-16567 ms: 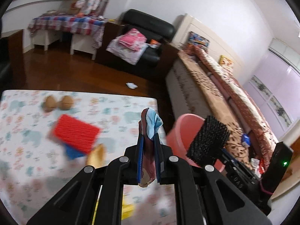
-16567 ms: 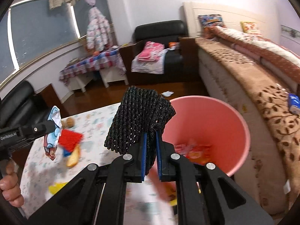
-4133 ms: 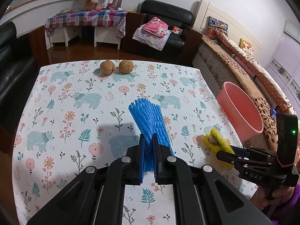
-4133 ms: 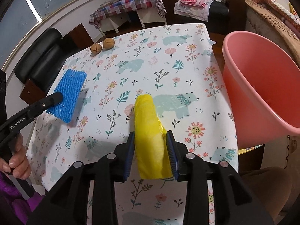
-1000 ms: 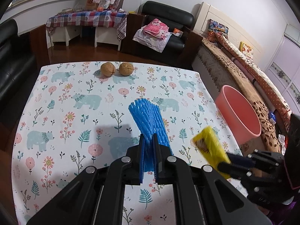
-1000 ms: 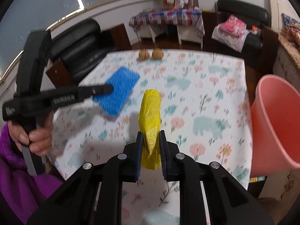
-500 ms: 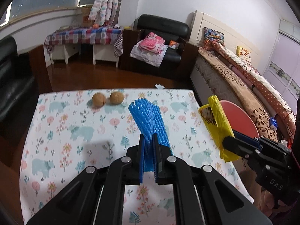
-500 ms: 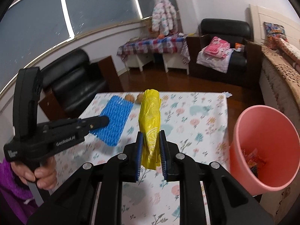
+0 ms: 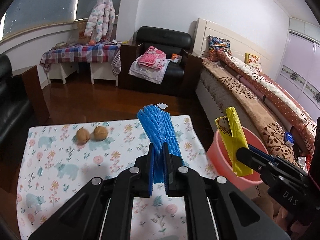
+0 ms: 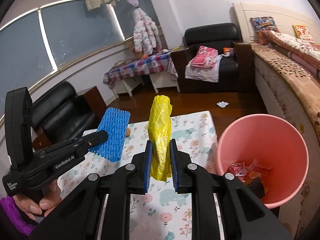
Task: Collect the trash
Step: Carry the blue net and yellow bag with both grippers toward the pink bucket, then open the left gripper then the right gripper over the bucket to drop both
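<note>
My left gripper (image 9: 158,150) is shut on a blue foam net (image 9: 158,126) and holds it up above the table; the net also shows in the right wrist view (image 10: 113,134). My right gripper (image 10: 161,148) is shut on a crumpled yellow plastic bag (image 10: 160,132), held above the table's right side next to the pink bin (image 10: 280,136). In the left wrist view the yellow bag (image 9: 233,138) hangs in front of the pink bin (image 9: 220,158). The bin holds several wrappers (image 10: 248,170).
Two walnuts (image 9: 92,134) lie on the floral tablecloth (image 9: 60,170) near its far edge. A bed (image 9: 250,96) runs along the right, just behind the bin. A black armchair (image 9: 160,60) and a wooden floor lie beyond the table.
Both grippers have risen and tilted up with their loads. The yellow bag has moved right, from over the table to beside the pink bin's rim. The right jaws look slightly wider apart.
</note>
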Demonstrator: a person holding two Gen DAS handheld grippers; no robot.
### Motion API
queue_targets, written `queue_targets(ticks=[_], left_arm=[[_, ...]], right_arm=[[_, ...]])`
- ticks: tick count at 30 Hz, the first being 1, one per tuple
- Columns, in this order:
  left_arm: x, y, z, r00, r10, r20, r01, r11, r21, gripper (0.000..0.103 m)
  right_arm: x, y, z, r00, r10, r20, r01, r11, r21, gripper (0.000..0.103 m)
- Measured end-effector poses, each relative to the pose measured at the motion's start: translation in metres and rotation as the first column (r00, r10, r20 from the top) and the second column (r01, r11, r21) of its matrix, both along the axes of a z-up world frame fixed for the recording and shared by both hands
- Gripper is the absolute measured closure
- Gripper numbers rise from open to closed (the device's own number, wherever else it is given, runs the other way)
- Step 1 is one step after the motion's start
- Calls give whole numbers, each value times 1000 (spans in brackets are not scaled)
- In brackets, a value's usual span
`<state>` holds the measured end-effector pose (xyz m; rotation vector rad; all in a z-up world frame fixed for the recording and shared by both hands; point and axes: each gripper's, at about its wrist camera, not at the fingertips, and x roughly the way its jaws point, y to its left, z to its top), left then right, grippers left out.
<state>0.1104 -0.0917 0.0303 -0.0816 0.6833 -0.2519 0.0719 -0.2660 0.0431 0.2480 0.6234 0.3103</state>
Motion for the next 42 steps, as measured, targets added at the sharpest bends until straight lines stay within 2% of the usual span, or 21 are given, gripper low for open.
queue_targets(ticks=[11,26,42], left_arm=[[14,-55,6,998,-61,25,61,998,5,96],[24,-123,2,987,-155,30,155,988,11,96],[37,-186,-25,971,-239,-31,240,970,26,96]], right_arm=[[-4,-45,4,993,-116,18,115,993,29,85],[-10,-104,-10,970,-242,-15,242,970,35,85],[-6,-151,-34,940,-339,-51,339,941,-13,85]])
